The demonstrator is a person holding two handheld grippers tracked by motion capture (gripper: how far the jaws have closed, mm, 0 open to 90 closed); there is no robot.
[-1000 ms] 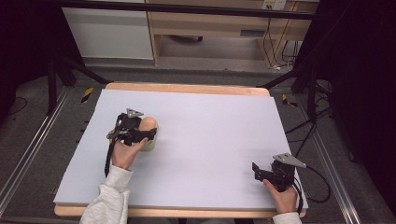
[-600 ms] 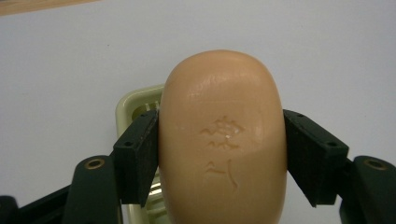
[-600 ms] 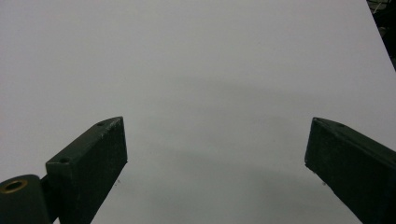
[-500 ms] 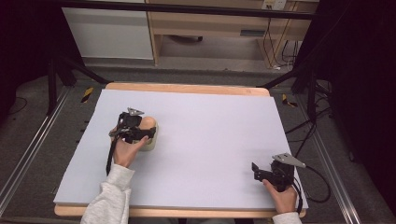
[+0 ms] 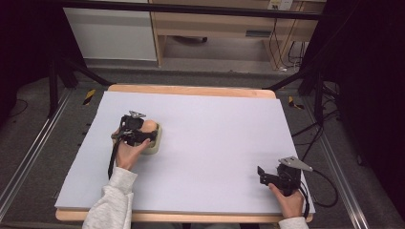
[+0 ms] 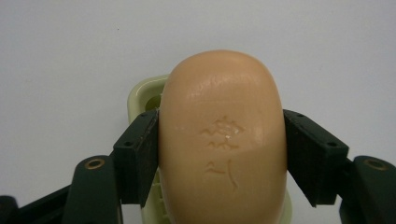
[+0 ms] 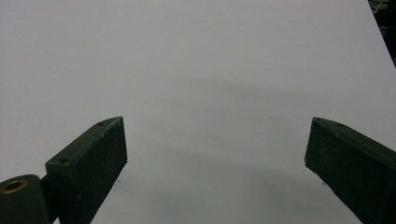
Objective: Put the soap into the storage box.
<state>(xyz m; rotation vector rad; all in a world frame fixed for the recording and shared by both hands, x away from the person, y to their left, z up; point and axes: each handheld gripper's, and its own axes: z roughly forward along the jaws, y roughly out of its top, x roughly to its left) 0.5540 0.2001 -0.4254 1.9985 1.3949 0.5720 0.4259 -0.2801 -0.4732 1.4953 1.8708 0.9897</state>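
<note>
A white sheet (image 5: 210, 148) is covering the table. Left of centre in the high view, the left gripper (image 5: 143, 136) is clamping a tan soap (image 6: 222, 140) over a pale green dish (image 6: 142, 95). At the lower right, the right gripper (image 5: 267, 175) is resting with jaws spread wide, gripping nothing.
</note>
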